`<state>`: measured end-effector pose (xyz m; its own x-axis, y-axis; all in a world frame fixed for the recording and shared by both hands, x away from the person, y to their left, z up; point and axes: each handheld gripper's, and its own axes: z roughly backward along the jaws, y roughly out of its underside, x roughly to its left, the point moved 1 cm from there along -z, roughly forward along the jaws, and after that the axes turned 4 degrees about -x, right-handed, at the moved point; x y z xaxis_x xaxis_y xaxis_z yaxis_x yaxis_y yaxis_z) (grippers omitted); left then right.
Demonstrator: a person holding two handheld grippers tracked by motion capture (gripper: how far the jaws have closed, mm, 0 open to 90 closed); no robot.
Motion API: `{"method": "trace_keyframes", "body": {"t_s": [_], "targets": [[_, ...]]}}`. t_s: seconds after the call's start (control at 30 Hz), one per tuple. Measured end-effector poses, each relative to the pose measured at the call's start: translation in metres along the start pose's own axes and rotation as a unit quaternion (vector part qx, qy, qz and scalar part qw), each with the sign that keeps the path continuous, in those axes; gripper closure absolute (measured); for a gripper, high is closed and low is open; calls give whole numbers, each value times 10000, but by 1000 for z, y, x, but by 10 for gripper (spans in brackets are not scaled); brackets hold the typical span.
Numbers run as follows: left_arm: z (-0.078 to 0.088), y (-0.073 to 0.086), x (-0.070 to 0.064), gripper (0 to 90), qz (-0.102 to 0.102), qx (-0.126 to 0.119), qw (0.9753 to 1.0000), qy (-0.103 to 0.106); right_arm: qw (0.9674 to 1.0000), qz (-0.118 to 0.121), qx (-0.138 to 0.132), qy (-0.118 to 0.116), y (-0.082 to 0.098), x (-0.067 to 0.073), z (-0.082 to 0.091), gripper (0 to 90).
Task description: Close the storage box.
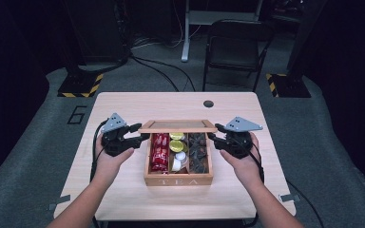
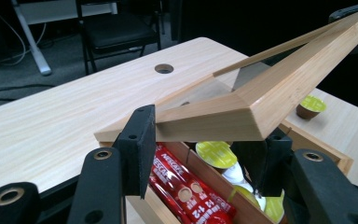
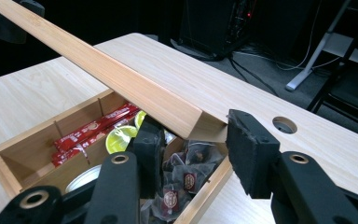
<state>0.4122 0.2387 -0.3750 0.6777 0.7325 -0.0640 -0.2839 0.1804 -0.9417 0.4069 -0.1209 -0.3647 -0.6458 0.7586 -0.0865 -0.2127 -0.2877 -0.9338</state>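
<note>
The lid (image 1: 177, 126) lies sideways from 9 to 3 o'clock over the tea box (image 1: 178, 180), each end between a tool's loosened pads, left tool (image 1: 140, 132) and right tool (image 1: 212, 133).

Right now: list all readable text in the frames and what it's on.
"TEA": front wall of the wooden box.
"NESCAFE": red sachets in the box.
"6": floor mat left of the table.
Print on the dark tea bags: too small to read.

Wooden lid (image 2: 261, 100) corner between black jaws, above red sachets (image 2: 186, 193).
</note>
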Motion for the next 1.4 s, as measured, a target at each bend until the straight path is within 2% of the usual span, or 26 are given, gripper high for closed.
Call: {"method": "trace_keyframes", "body": {"t_s": [0.1, 0.27, 0.33, 0.43, 0.57, 0.6, 0.9, 1.0, 1.2, 1.4], "targets": [[1, 3, -1, 487, -1, -4, 10000, -12, 9999, -110, 7, -38, 3, 1, 1, 566], [2, 8, -4, 485, 77, -30, 10000, -2, 10000, -39, 37, -64, 6, 2, 2, 565], [2, 10, -4, 484, 87, -49, 10000, 0, 9999, -83, 46, -53, 7, 3, 2, 564], [3, 12, -6, 483, 31, -32, 10000, -22, 10000, -28, 45, -75, 10, 4, 3, 563], [3, 16, -7, 482, 24, -2, 10000, -18, 9999, -84, 34, -87, 14, 5, 4, 559], [4, 16, -8, 481, 45, 11, 10000, -10, 9998, -163, 45, -98, 15, 6, 4, 558], [5, 31, -12, 464, 25, 9, 10000, 20, 9996, -144, 128, -211, 25, 8, 6, 545], [5, 35, -13, 459, 87, 17, 10000, 30, 9995, -136, 151, -233, 29, 10, 7, 541], [5, 40, -14, 454, 140, 82, 9999, 62, 9994, -83, 207, -254, 34, 12, 8, 538], [6, 48, -17, 453, 177, 201, 9996, 89, 9991, -165, 260, -308, 42, 15, 10, 539]]}}
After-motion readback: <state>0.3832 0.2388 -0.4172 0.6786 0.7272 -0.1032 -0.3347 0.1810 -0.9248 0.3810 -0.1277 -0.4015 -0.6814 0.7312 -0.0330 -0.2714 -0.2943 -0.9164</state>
